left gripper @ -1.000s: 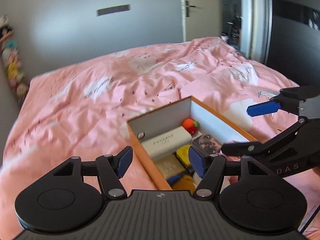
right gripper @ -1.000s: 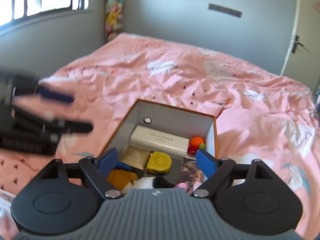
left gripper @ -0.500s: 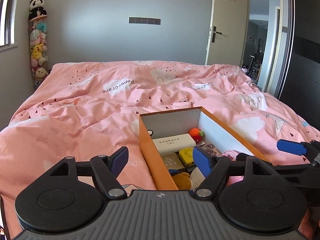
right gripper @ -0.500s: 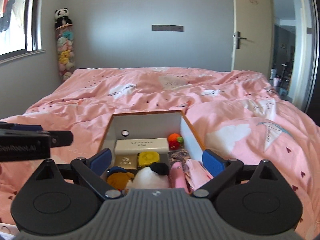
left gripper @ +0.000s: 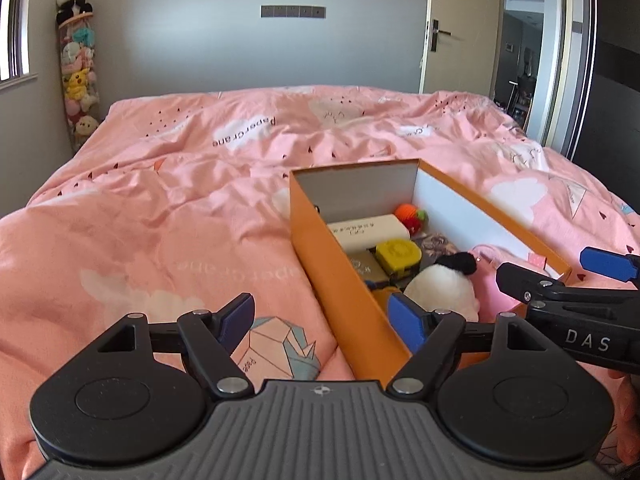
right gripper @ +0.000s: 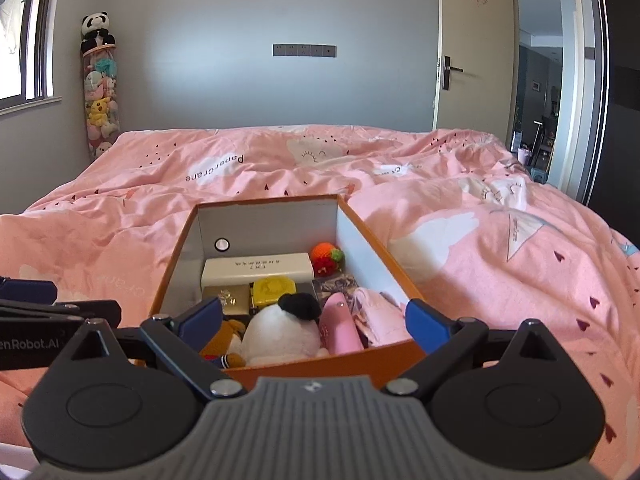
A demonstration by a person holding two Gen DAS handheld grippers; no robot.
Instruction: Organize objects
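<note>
While both grippers hang empty with fingers spread, the orange box (right gripper: pixel 362 236) lies on the bed (right gripper: pixel 500 248), between the right gripper (right gripper: pixel 314 322) fingers, beside the left gripper (left gripper: pixel 322 318), lengthwise away.

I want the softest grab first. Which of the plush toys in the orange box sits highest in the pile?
The white plush with the black ear, at the near end of the orange box. It rises above the brown plush to its left, which lies lower.
</note>
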